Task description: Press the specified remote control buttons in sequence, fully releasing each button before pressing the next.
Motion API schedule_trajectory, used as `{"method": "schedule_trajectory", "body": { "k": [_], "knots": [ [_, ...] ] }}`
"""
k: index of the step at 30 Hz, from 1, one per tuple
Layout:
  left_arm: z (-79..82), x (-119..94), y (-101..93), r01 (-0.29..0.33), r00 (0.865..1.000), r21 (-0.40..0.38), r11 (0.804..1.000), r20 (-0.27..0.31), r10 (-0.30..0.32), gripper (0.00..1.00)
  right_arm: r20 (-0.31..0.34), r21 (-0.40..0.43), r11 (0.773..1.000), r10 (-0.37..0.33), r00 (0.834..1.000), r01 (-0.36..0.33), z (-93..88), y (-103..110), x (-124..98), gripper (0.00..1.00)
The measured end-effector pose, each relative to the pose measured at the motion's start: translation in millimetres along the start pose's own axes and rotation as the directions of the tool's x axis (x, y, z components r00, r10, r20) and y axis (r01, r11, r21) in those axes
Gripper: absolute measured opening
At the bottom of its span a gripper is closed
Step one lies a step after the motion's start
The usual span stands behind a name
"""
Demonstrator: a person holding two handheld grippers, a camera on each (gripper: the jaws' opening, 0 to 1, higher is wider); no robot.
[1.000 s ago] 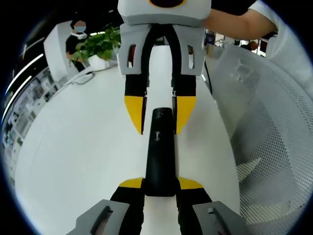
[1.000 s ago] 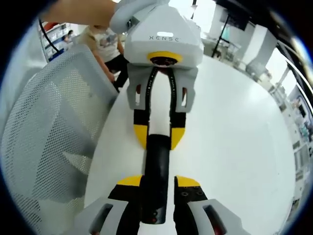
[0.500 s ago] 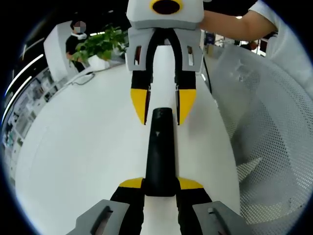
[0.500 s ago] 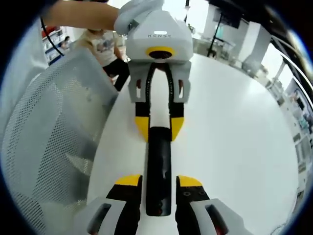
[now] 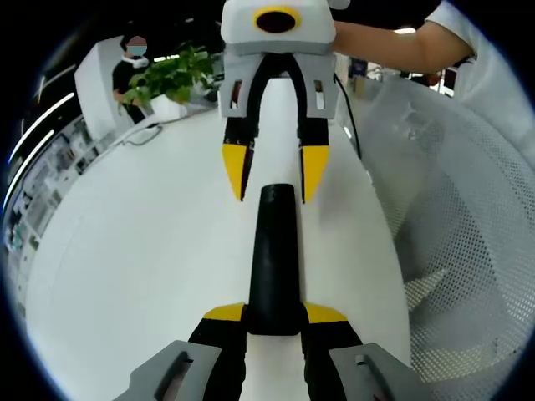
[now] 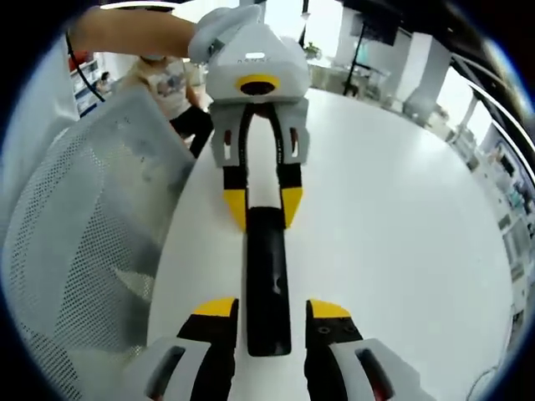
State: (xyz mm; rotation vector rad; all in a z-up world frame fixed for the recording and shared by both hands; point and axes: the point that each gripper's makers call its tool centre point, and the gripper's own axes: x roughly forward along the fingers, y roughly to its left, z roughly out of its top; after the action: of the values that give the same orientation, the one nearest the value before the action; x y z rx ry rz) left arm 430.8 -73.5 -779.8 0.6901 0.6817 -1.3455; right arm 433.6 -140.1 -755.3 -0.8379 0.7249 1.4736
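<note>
A black remote (image 5: 272,259) lies lengthwise on the white bench (image 5: 142,251), pinched at one end by the left claw (image 5: 273,319), pointing toward the spread right claw (image 5: 273,171).

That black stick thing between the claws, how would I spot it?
Find the big white table. Lying on it lengthwise, between two yellow-tipped claws facing each other, is the remote control. It is the slim, glossy black bar, the one dark object on the white surface.

remote (image 5: 272,259) on table (image 5: 142,251), between tools
</note>
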Motion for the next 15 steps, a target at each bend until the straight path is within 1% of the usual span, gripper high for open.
{"method": "schedule_trajectory", "body": {
  "k": [15],
  "knots": [
    [0.8, 0, 0.0, 0.001, 1.0, 0.001, 1.0, 0.004, -0.001, 0.24, -0.022, 0.013, 1.0, 0.006, 1.0, -0.006, -19.7, 4, 0, 0.28]
  ]
}}
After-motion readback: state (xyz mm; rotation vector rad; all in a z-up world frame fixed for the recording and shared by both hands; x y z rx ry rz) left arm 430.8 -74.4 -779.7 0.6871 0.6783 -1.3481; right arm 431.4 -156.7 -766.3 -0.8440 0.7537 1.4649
